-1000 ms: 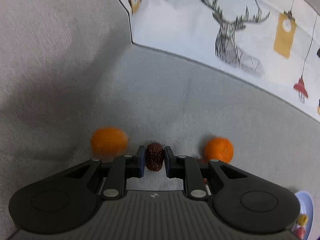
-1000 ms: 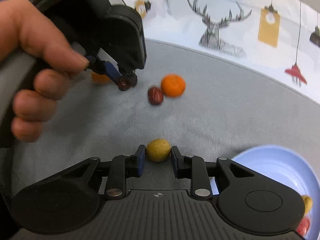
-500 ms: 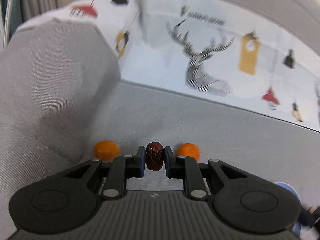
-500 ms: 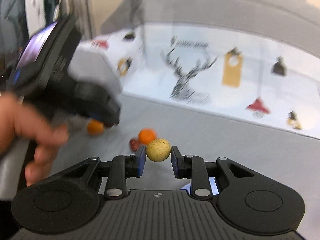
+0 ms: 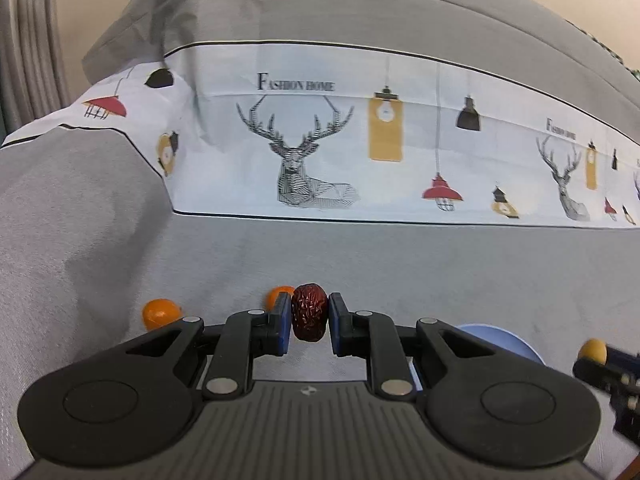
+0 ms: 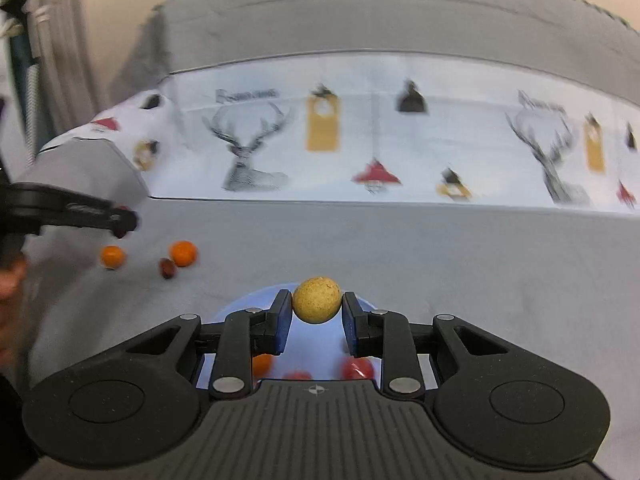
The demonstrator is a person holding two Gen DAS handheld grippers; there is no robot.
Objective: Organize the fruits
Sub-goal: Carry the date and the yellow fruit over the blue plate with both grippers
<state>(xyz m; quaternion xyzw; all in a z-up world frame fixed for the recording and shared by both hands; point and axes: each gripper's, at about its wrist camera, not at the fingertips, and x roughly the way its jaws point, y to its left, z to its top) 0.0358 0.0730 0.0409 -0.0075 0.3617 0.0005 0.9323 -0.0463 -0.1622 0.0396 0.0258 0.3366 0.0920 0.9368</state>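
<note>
Left gripper [image 5: 308, 319] clamping a date [image 5: 309, 312] between blue pads, holding it above the grey cloth [image 5: 360, 256]. Right gripper [image 6: 316, 317] pinching a yellow ball-shaped fruit [image 6: 317, 299], hovering over the blue plate [image 6: 256, 300]. Sitting in the plate: one orange fruit [image 6: 262, 364] and two red ones [image 6: 358, 368], partly hidden by the fingers. Lying on the cloth, left of the plate: two oranges [image 6: 112, 256] [image 6: 183, 253] and a second date [image 6: 167, 268] touching the nearer orange. Showing blurred at far left in right view: left gripper with its date.
</note>
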